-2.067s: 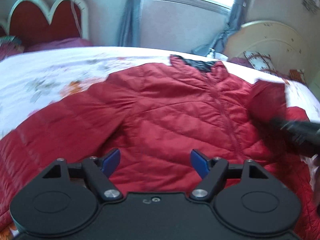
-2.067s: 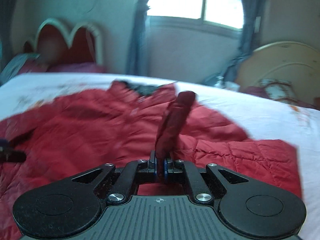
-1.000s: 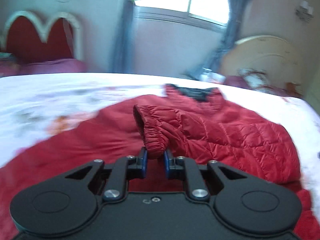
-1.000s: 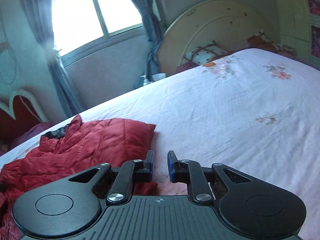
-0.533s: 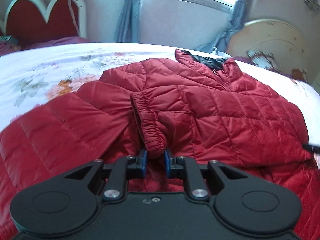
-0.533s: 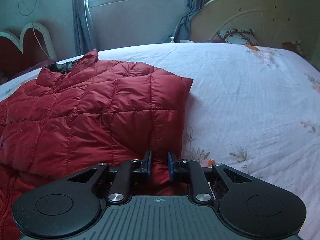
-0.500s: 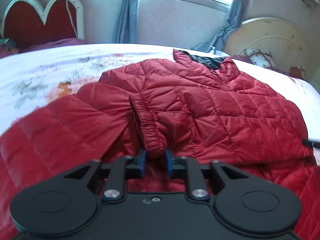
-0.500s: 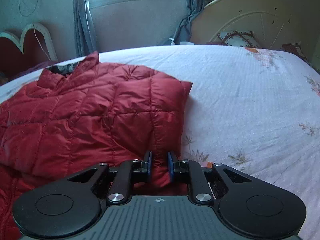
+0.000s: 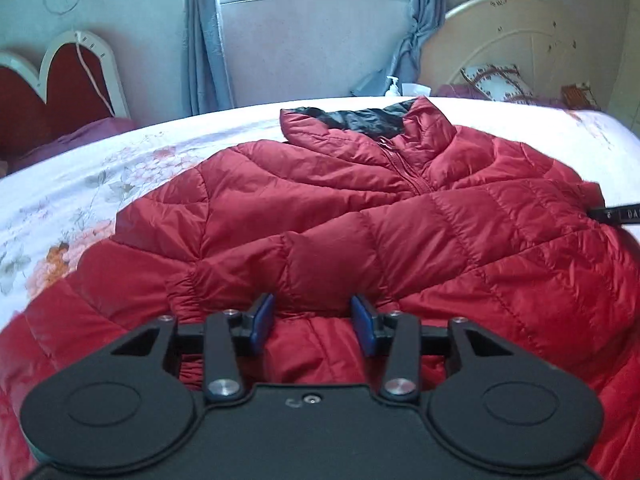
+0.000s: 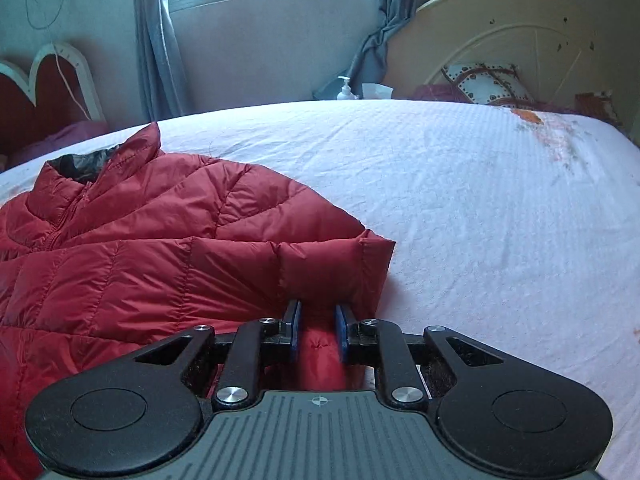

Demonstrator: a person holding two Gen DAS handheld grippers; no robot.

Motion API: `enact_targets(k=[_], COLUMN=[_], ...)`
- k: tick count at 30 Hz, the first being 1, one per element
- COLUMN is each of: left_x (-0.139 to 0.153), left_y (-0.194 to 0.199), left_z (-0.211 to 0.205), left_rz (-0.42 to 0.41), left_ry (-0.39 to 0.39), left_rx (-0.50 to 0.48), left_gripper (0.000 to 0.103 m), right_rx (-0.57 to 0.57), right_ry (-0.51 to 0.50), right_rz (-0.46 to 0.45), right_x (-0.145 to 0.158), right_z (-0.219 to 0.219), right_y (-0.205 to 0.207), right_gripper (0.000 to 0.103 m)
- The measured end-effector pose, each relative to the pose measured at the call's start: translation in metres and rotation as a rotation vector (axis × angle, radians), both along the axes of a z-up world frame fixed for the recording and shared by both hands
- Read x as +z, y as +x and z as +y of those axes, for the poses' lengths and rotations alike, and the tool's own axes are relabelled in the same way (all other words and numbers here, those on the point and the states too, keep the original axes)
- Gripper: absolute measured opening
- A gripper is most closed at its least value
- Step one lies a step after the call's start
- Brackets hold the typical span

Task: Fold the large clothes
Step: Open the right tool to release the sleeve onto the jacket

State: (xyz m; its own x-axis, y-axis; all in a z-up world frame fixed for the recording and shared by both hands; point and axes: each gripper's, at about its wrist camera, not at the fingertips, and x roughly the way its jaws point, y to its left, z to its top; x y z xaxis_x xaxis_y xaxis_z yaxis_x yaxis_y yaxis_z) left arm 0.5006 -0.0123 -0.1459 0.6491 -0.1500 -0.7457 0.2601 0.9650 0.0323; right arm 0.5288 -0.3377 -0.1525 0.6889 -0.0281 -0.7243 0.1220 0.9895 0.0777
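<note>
A red quilted puffer jacket [image 9: 360, 216] with a dark collar lining lies front-up on the bed, both sleeves folded across its chest. It also shows in the right wrist view [image 10: 160, 264]. My left gripper [image 9: 313, 320] is open, its blue pads either side of the folded left sleeve with its cuff [image 9: 188, 292], holding nothing. My right gripper [image 10: 318, 334] has its pads a small way apart around a ridge of jacket fabric at the right fold edge [image 10: 372, 272]; whether it clamps the cloth is unclear. The tip of the right gripper [image 9: 620, 214] shows at the jacket's right edge.
The bed has a white floral sheet [image 10: 480, 208]. A cream round headboard [image 10: 520, 40] with a patterned pillow [image 10: 484, 84] stands at the back right, a red heart-shaped headboard [image 9: 52, 80] at the back left. A pump bottle [image 10: 345, 89] stands under the curtained window.
My left gripper has opened and let go of the sleeve cuff, which now lies flat across the jacket's chest. The right gripper's pads have widened slightly at the jacket's right edge.
</note>
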Motion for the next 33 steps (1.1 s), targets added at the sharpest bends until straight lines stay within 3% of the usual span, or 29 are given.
enact_targets(k=[3,5,7,10,13,14,15,16,17,18,20,21,22,27,31,33], left_x=[0.019,0.025,0.016,-0.003,0.006,0.010,0.014,0.018,0.021,0.025,0.028,0.029,0.030,0.028,0.020,0.015], left_y=[-0.024,-0.041,-0.041,-0.032,-0.036,-0.043,-0.050,-0.059,-0.070,-0.081,-0.102,-0.113,-0.126,-0.195,-0.251,-0.274], left_z=[0.007,0.007,0.001,-0.003,0.002,0.007,0.013,0.020,0.027,0.037,0.062,0.077,0.093,0.186,0.253,0.275], left_rz=[-0.055,-0.084,-0.048,-0.006,-0.013,-0.028,-0.039,-0.051,-0.069,-0.084,-0.082,-0.079,-0.075,-0.056,-0.054,-0.094], left_ry=[-0.050,-0.065,-0.056,-0.025,-0.036,-0.055,-0.075,-0.088,-0.094,-0.103,-0.129,-0.144,-0.155,-0.236,-0.430,-0.553], left_rx=[0.001,0.014,0.011,0.021,0.042,0.052,0.070,0.097,0.129,0.158,0.217,0.255,0.302,0.600,0.868,0.968], left_gripper=[0.045,0.060,0.060,0.063,0.061,0.069,0.078,0.095,0.098,0.097,0.089,0.087,0.081,0.070,0.069,0.067], right_rx=[0.007,0.033,0.051,0.054,0.037,0.028,0.018,0.005,-0.007,0.004,0.026,0.031,0.031,0.053,0.091,0.121], right_ry=[0.053,0.065,0.062,0.031,0.025,0.038,0.044,0.046,0.045,0.047,0.050,0.057,0.065,0.109,0.127,0.125], right_rz=[-0.085,-0.115,-0.088,0.024,0.022,0.005,-0.002,-0.012,-0.048,-0.097,-0.108,-0.100,-0.094,-0.061,-0.046,-0.046], right_x=[0.026,0.036,0.029,0.000,0.012,0.018,0.023,0.027,0.031,0.038,0.043,0.045,0.045,0.044,0.042,0.043], right_z=[0.003,0.012,0.022,0.035,0.039,0.038,0.039,0.040,0.040,0.043,0.048,0.052,0.055,0.070,0.088,0.100], right_y=[-0.032,-0.056,-0.069,-0.058,-0.060,-0.065,-0.071,-0.079,-0.089,-0.103,-0.120,-0.127,-0.133,-0.148,-0.145,-0.141], right_gripper=[0.016,0.016,0.016,0.016,0.016,0.017,0.032,0.083,0.100,0.102,0.091,0.076,0.069,0.064,0.064,0.064])
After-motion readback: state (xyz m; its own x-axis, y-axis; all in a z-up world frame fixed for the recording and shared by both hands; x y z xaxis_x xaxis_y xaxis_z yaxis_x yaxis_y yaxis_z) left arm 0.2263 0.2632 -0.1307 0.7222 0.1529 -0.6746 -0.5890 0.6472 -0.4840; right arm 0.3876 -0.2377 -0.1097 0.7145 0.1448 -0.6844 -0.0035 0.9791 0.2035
